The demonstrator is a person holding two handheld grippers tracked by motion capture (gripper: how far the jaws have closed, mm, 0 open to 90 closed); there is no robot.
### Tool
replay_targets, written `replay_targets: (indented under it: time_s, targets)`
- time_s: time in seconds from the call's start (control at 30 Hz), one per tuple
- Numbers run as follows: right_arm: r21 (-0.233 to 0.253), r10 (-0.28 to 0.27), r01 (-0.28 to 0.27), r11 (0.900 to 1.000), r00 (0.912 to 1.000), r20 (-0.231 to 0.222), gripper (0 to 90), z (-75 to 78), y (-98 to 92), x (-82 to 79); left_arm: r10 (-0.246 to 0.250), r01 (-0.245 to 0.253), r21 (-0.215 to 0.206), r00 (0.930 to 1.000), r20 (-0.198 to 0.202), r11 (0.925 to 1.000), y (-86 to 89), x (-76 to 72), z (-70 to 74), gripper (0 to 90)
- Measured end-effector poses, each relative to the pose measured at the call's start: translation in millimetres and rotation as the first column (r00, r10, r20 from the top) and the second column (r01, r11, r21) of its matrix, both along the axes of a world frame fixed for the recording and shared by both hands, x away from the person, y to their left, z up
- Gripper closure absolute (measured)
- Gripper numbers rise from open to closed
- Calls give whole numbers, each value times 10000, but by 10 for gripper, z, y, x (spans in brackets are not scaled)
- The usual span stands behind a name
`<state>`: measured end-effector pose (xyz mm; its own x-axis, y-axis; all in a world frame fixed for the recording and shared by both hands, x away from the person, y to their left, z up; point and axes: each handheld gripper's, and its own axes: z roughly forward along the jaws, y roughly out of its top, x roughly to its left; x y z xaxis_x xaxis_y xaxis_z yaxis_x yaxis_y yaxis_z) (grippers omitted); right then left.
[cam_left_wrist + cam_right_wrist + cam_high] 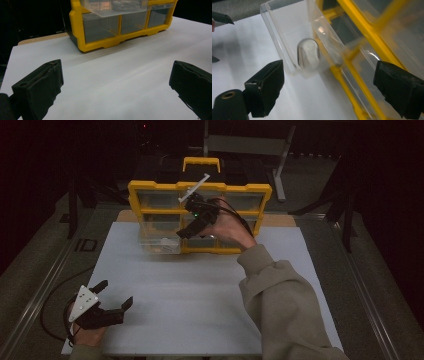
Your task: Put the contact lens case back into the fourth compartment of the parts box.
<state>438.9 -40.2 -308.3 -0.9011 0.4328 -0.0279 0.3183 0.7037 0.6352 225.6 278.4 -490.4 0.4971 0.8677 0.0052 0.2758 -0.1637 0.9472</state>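
A yellow organizer [200, 187] with clear drawers stands upright at the far side of the white table [200, 295]. One clear drawer [160, 242] on its lower left is pulled out toward me; small pale items lie inside, too blurred to name. My right gripper [183, 233] hovers open just right of that drawer. In the right gripper view the drawer [287, 30] and its rounded handle tab [308, 53] lie ahead of the right gripper [332, 87], untouched. My left gripper [114, 295] rests open at the front left, empty, facing the organizer [100, 43] and the drawer [115, 8].
A black case with a yellow handle [201, 164] sits behind the organizer, and a metal frame [245, 145] stands farther back. Metal rails [40, 290] run along the table's sides. The surroundings are dark.
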Motion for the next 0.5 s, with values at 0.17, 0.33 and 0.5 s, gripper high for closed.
replay_targets:
  time_s: [0.17,0.33,0.5]
  targets:
    - [531,-999,973,9938,9938,480,85,-109,-504,-132,8,-7,64,9999,-120,10000,-13,9,-9,0]
    - [864,-1930,1879,9784,9797,548,85,-259,-810,-253,40,-40,3,10000,-84,10000,-13,5,1,0]
    - [1418,-2860,2755,9508,9564,596,85,-511,-1224,-475,68,-69,-94,9999,-81,9999,-15,8,21,0]
